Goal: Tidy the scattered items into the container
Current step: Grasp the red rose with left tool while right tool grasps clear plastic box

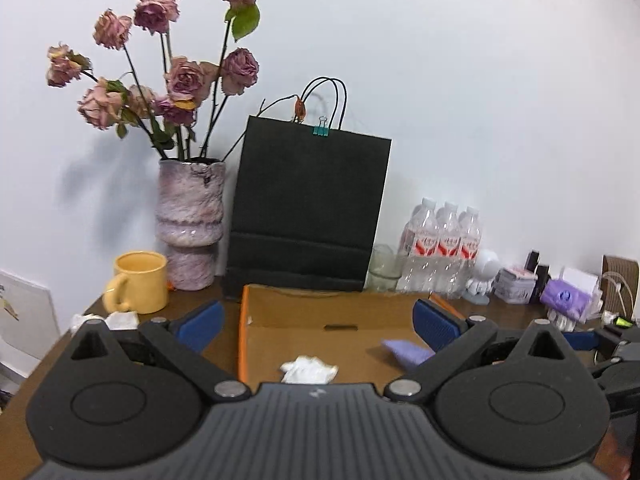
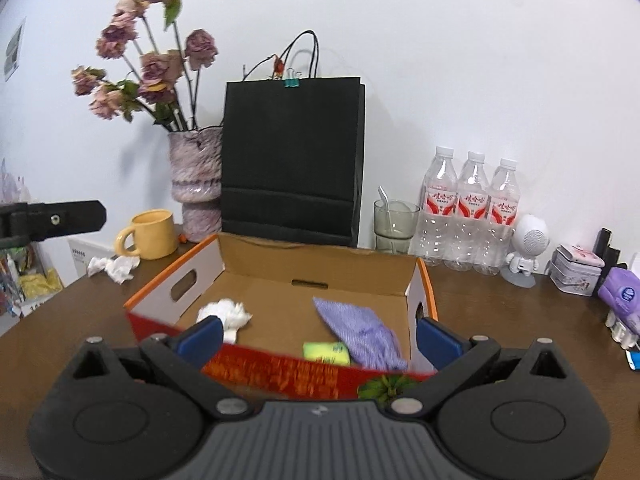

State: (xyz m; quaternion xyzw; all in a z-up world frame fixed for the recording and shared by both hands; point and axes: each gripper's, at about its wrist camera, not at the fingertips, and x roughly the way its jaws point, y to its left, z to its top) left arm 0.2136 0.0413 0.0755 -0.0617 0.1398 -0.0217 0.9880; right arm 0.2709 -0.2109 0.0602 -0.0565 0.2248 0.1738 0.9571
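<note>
We look past our right gripper [image 2: 318, 334], jaws spread wide and empty, into the cardboard box [image 2: 256, 258] on the brown table [image 2: 500, 312]. Inside lie a crumpled white tissue [image 2: 228, 314], a purple cloth [image 2: 362, 332] and, touching it, a small green packet [image 2: 326, 354]. More crumpled tissue [image 2: 114, 266] sits outside, near the yellow mug [image 2: 150, 234]. A black paper bag [image 2: 292, 160] stands behind the box.

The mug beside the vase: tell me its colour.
Yellow; the mug shows best in the right wrist view.
</note>
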